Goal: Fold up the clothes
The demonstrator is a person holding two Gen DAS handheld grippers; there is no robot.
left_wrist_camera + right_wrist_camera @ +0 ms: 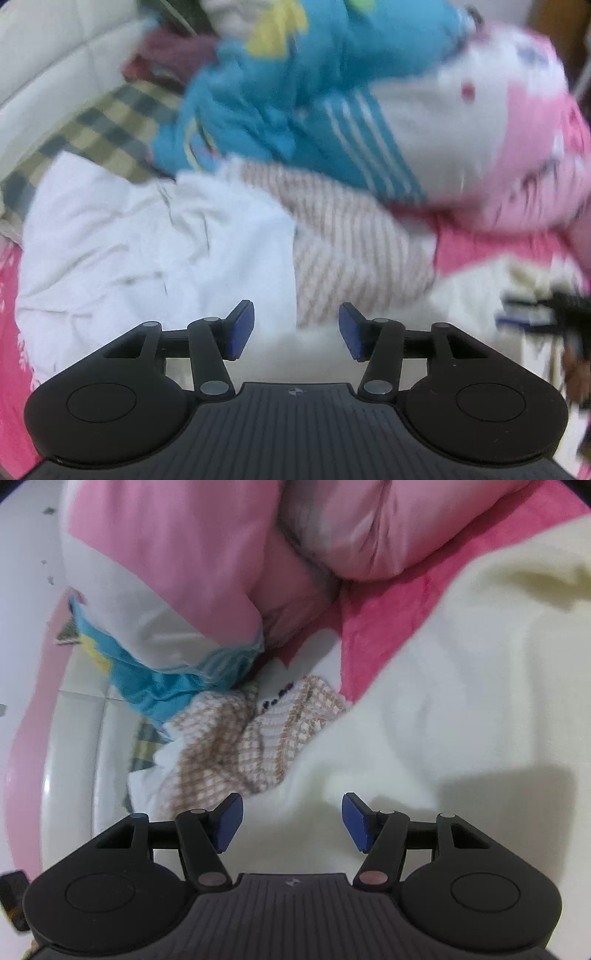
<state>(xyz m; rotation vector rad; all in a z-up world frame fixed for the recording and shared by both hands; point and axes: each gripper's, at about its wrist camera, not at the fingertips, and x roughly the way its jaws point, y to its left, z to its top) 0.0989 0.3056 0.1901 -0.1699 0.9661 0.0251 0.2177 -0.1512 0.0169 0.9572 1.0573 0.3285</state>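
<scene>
Frankly, I see little folded: both my left tongs (295, 330) and right tongs (292, 821) stand spread and empty over a cream fleece blanket (461, 701), while the crumpled blue printed garment (266, 92), tan-checked knit (236, 746) and pink-and-white top (517, 129) lie heaped beyond, unfolded.

Motion blur smears the blue garment (280, 74) and, beside it, the pink-white garment (517, 122); its print is unreadable, its right side cut off.
</scene>
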